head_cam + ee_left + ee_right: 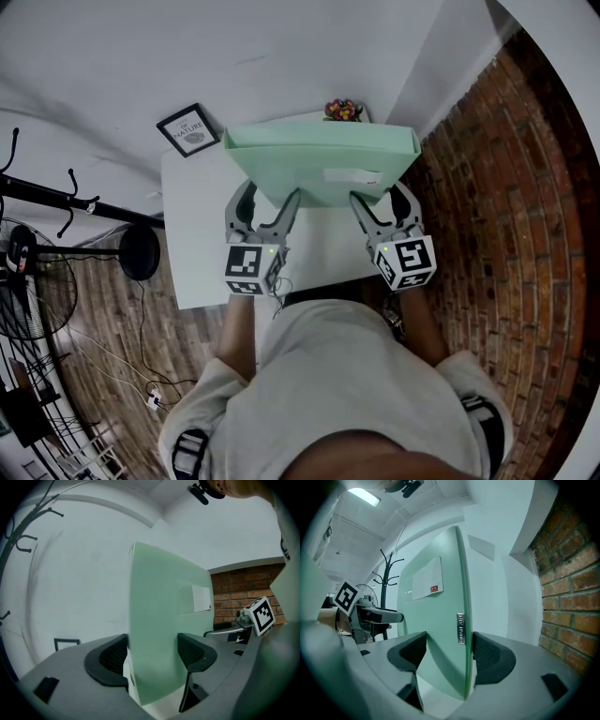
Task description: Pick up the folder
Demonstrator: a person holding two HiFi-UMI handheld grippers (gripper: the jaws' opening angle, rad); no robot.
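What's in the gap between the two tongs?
The green folder, gripped by the left tongs and right tongs; under it, bare white table. The head view shows it.

We look steeply down from the head; both gripper cameras sit close behind their jaws, facing level; all share the folder.

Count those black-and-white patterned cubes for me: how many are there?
2. One black-and-white marker cube sits on the left gripper, the other on the right gripper; both grippers clamp the pale green plastic folder. None seems hidden.
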